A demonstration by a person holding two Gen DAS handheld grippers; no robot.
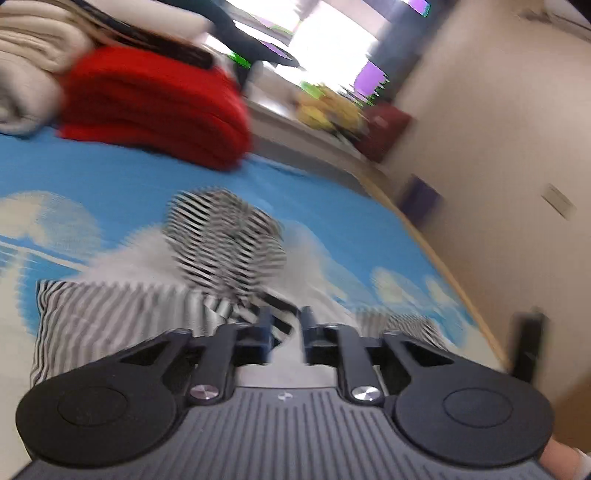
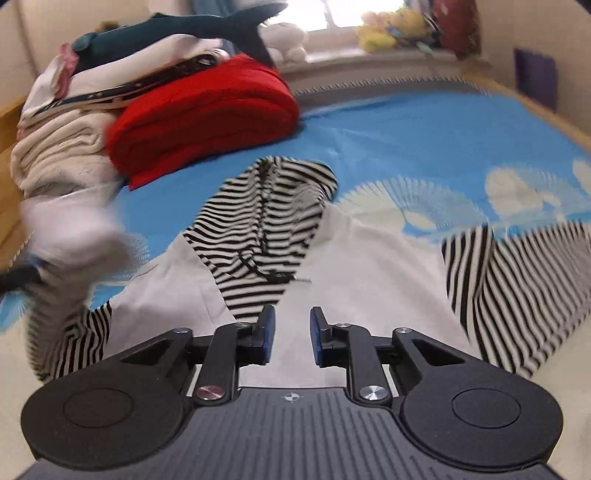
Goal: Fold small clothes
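A small white garment with black-and-white striped sleeves and a striped neck part [image 2: 266,229] lies spread on the blue cloud-print sheet [image 2: 424,140]. My right gripper [image 2: 291,334] hovers over its white body [image 2: 369,280], open, with nothing between its blue pads. The left wrist view is blurred. It shows the same garment's striped middle [image 1: 225,240] and a striped sleeve [image 1: 110,317] just ahead. My left gripper [image 1: 287,332] stands open over the white cloth, gripping nothing. A blurred white shape [image 2: 74,229] at the left of the right wrist view hides the garment's left side.
A folded red blanket [image 2: 207,110] lies at the back left of the bed, next to a pile of cream bedding [image 2: 59,147] with a dark shark plush [image 2: 184,27] on top. Yellow plush toys [image 2: 388,31] sit on the windowsill. The bed's wooden edge [image 1: 458,280] runs along the wall.
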